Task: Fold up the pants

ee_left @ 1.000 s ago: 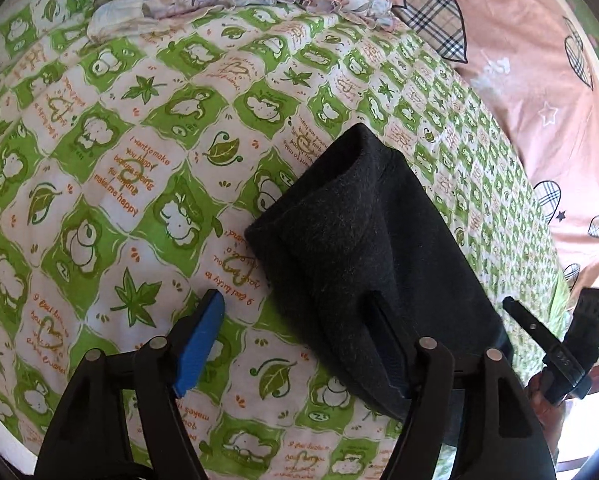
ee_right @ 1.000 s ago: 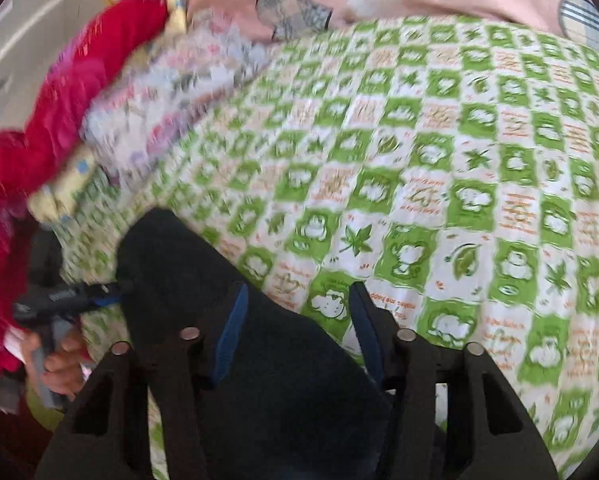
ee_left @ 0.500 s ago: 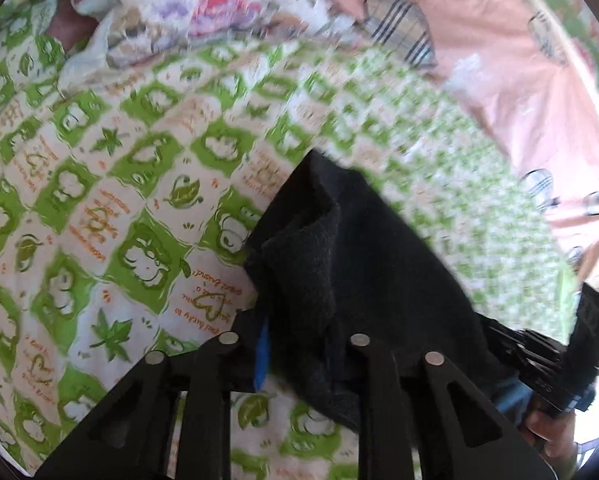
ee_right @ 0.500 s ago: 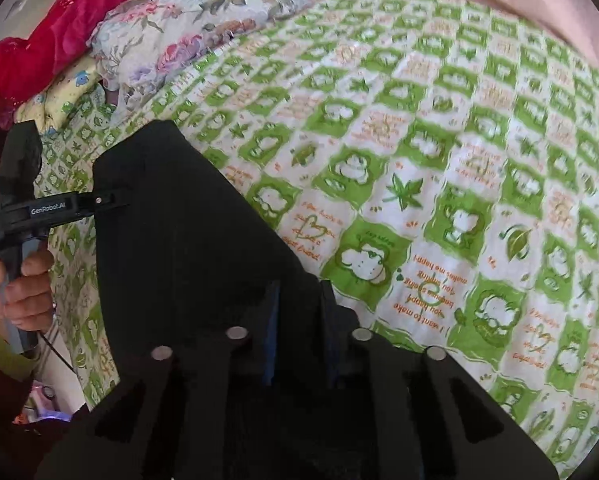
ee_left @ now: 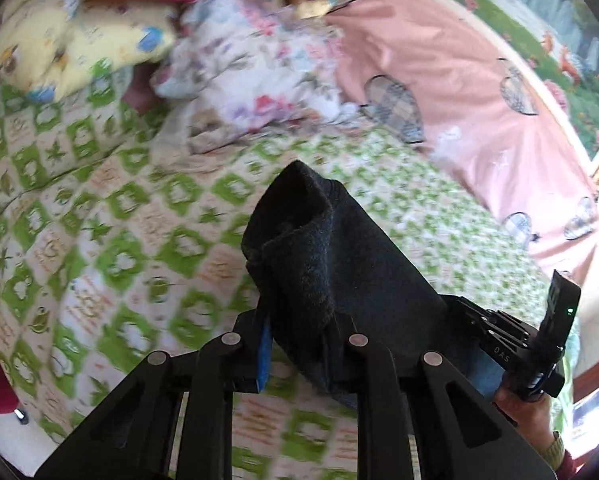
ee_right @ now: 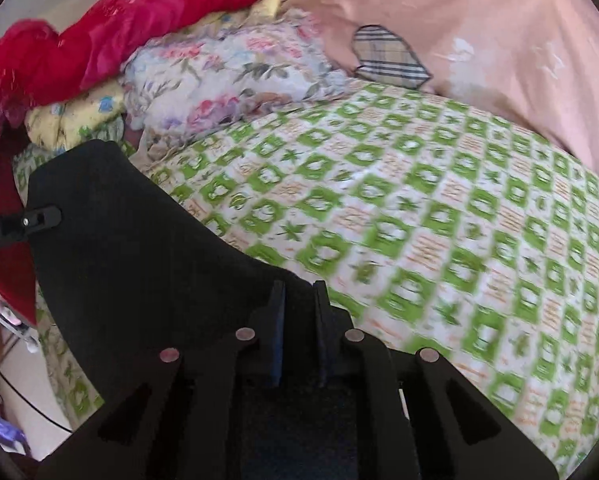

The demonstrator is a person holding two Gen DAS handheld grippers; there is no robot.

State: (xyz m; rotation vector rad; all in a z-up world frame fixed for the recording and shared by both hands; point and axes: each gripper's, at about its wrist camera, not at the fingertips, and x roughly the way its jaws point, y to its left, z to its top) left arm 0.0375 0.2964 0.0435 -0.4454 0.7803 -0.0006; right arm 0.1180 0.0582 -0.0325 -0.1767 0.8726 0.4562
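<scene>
The dark pants (ee_left: pixel 339 264) hang lifted off the green-and-white checked bedsheet (ee_left: pixel 139 240), stretched between both grippers. My left gripper (ee_left: pixel 297 320) is shut on a bunched corner of the cloth, with its blue pad against the fabric. In the right wrist view the pants (ee_right: pixel 147 264) spread to the left, and my right gripper (ee_right: pixel 299 292) is closing its jaws on their edge, pads pressing the cloth. The right gripper (ee_left: pixel 499 336) shows low on the right in the left wrist view. The left gripper's fingertip (ee_right: pixel 39 216) shows at the left edge of the right wrist view.
A pink quilt with plaid hearts (ee_left: pixel 459 80) lies along the far side. A floral pillow (ee_right: pixel 227 72), a yellow pillow (ee_left: pixel 59 40) and a red blanket (ee_right: pixel 79 40) are piled at the head. A hand (ee_left: pixel 531 412) holds the right gripper. The bed's edge and floor (ee_right: pixel 19 380) are at the lower left.
Both grippers went from open around the pants' edge to shut on it. They then lifted the cloth off the sheet and moved forward over the bed towards the pillows.
</scene>
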